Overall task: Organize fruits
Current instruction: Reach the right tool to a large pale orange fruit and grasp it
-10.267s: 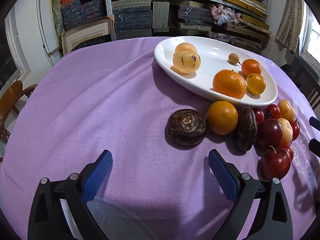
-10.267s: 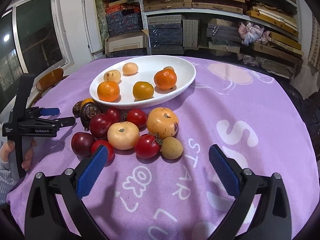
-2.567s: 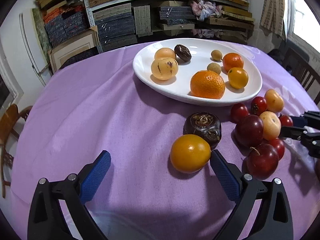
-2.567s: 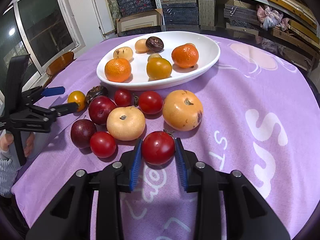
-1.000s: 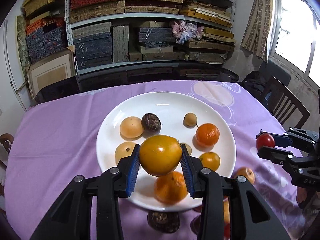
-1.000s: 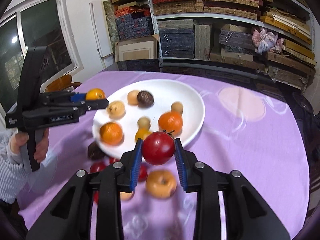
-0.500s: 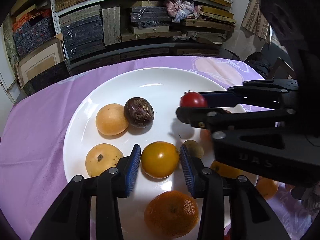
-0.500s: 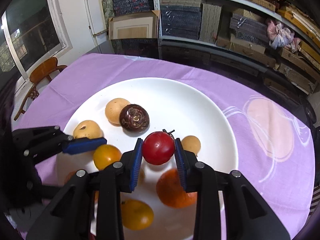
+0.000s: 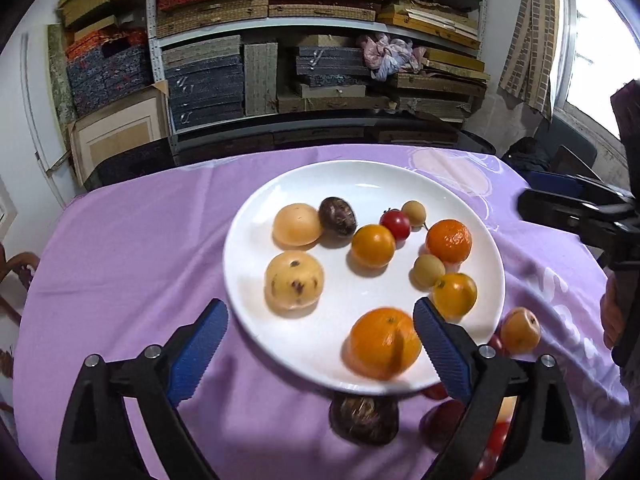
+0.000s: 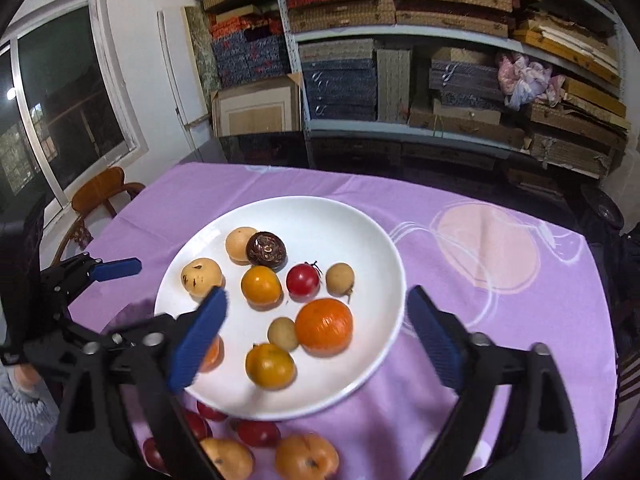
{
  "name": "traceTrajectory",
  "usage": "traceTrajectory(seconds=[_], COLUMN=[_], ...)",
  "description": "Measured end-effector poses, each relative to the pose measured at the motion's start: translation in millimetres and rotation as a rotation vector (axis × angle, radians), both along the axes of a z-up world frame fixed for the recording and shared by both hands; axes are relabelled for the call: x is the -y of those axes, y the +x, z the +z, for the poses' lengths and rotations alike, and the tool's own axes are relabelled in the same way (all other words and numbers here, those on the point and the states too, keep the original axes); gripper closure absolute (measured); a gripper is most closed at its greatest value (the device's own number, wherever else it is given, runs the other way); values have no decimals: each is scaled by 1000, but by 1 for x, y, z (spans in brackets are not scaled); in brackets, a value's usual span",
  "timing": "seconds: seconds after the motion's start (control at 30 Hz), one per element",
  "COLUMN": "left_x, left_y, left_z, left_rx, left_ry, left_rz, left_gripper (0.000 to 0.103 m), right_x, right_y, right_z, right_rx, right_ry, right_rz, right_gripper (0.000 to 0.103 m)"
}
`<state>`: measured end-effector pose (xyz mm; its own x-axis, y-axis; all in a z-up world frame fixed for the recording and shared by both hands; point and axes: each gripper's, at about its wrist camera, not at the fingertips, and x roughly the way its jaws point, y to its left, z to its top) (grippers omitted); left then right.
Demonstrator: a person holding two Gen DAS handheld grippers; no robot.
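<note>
Left wrist view: we see both grippers' jaws just sprung apart, left gripper (image 9: 320, 344) and right gripper (image 10: 316, 334) empty. Yellow fruit (image 9: 373, 245), red tomato (image 9: 395, 224) now on plate (image 9: 256, 240). Several fruits (image 10: 306, 456) left on cloth.

Red fruits (image 9: 444, 420) behind the left tool's right finger (image 9: 440, 350): mostly hidden, count unclear. Dark fruit (image 9: 364, 420) half under the plate (image 9: 248, 264) rim. Big orange (image 9: 382, 342) blurred. Right view: small orange (image 10: 212, 354) hidden behind the left finger (image 10: 198, 336); fruits at bottom edge (image 10: 304, 458) cut off.
</note>
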<state>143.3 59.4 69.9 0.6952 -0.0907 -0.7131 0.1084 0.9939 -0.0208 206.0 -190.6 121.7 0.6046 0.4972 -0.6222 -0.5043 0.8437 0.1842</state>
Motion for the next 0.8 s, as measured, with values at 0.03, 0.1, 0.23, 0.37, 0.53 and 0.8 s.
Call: traceTrajectory(seconds=[0.03, 0.1, 0.23, 0.37, 0.53, 0.8], left_x=[-7, -20, -30, -20, -21, -16], left_y=[-12, -36, -78, -102, -97, -95], left_z=[-2, -10, -33, -47, -61, -65], left_rx=[4, -9, -61, -64, -124, -136], left_ry=[-13, -44, -84, -44, -20, 4], left_rz=[18, 49, 81, 54, 65, 61], left_gripper=[6, 6, 6, 6, 5, 3], right_x=[15, 39, 76, 72, 32, -2], right_y=[-17, -49, -102, -125, -144, -144], right_z=[-2, -13, -43, -56, -57, -75], right_rx=[32, 56, 42, 1, 62, -44], right_ry=[20, 21, 86, 132, -23, -141], right_rz=[-21, -60, -117, -56, 61, 78], right_gripper=[4, 4, 4, 4, 4, 4])
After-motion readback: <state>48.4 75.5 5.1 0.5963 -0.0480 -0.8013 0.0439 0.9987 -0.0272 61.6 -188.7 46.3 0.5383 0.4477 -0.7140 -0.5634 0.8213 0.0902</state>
